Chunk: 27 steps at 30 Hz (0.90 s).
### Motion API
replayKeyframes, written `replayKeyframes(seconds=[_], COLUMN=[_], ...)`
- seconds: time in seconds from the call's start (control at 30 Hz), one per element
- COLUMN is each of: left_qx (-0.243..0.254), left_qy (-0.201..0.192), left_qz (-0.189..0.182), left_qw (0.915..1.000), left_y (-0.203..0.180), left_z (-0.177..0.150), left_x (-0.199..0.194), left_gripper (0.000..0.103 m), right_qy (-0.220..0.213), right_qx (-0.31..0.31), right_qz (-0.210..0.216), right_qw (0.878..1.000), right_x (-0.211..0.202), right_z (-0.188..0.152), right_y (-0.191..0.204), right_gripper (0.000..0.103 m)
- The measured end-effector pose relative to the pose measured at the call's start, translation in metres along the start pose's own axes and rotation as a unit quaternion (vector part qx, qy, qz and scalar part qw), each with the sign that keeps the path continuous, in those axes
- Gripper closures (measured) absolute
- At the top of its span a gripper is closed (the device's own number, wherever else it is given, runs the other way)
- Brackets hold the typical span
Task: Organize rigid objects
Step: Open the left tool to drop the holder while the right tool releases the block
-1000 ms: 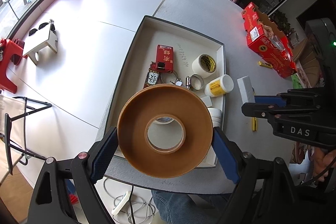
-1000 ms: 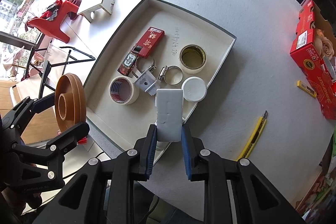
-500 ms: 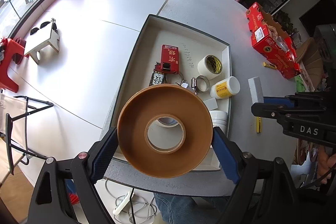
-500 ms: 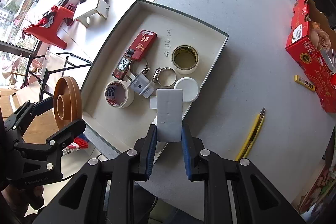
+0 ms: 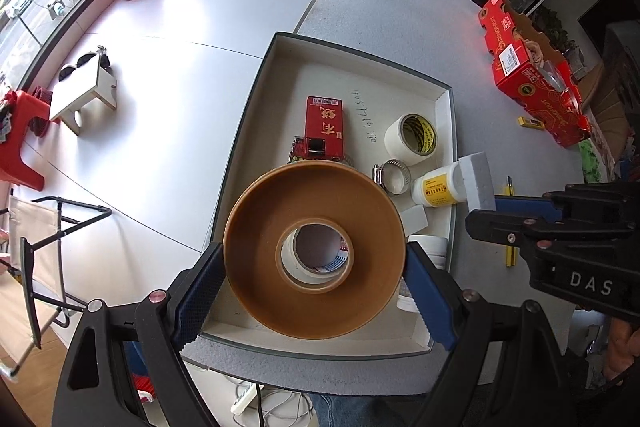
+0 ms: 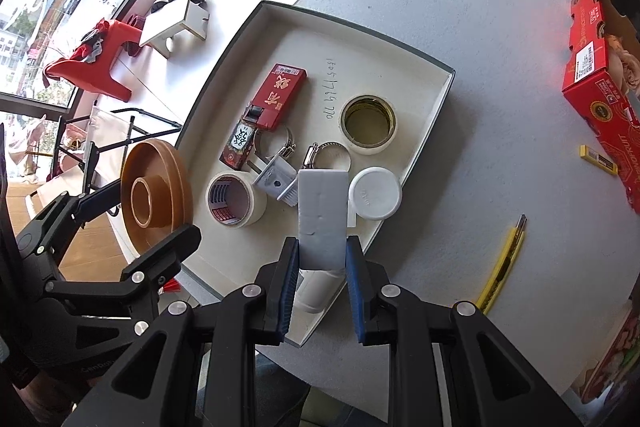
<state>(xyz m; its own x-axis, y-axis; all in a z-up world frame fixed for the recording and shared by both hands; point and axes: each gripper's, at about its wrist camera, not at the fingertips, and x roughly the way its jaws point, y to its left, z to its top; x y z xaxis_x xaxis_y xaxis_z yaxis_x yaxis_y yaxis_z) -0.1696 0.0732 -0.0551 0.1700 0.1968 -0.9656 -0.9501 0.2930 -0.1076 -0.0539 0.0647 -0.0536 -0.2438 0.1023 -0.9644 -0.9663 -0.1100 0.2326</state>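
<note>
left gripper [image 5: 314, 291] | black frame | blue pads | silver screws | "DAS" marking

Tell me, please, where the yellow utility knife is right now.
In the right wrist view, the yellow utility knife lies on the grey table, outside the white tray, on its right, past the white-capped bottle.

Brown tape roll [image 5: 314, 251] & white foam block [image 6: 322, 211], both held above tray [image 6: 256, 39].

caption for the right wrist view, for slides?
Right gripper holds a white foam block above the cluttered tray.
</note>
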Motion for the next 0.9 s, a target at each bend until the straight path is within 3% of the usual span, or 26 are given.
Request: replayKeyframes(seconds=[0.53, 0.57, 0.6, 0.63, 0.67, 0.7, 0.9], left_qx=[0.038, 0.038, 0.036, 0.033, 0.027, 0.019, 0.000], left_qy=[0.030, 0.034, 0.036, 0.033, 0.025, 0.019, -0.004], left_qz=[0.021, 0.027, 0.035, 0.043, 0.043, 0.037, 0.035], left_qw=[0.9986, 0.9983, 0.9981, 0.9980, 0.9984, 0.9990, 0.9994], left_y=[-0.022, -0.022, -0.022, -0.022, -0.020, -0.017, -0.012], left_z=[0.007, 0.006, 0.006, 0.006, 0.005, 0.005, 0.007], left_x=[0.031, 0.032, 0.033, 0.032, 0.030, 0.028, 0.014], left_gripper=[0.013, 0.013, 0.012, 0.012, 0.007, 0.001, 0.000], right_qy=[0.031, 0.032, 0.033, 0.030, 0.020, 0.011, 0.001], right_qx=[0.018, 0.019, 0.019, 0.018, 0.020, 0.019, 0.040], right_qz=[0.007, 0.008, 0.012, 0.019, 0.011, 0.016, 0.041], right_qw=[0.999, 0.999, 0.999, 0.999, 1.000, 1.000, 0.998], right_x=[0.028, 0.028, 0.028, 0.027, 0.024, 0.020, 0.008], right_z=[0.015, 0.016, 0.015, 0.016, 0.016, 0.016, 0.013], right_y=[-0.002, -0.004, -0.005, -0.006, -0.007, -0.009, -0.020], right_gripper=[0.078, 0.075, 0.051, 0.014, 0.003, 0.000, 0.000])
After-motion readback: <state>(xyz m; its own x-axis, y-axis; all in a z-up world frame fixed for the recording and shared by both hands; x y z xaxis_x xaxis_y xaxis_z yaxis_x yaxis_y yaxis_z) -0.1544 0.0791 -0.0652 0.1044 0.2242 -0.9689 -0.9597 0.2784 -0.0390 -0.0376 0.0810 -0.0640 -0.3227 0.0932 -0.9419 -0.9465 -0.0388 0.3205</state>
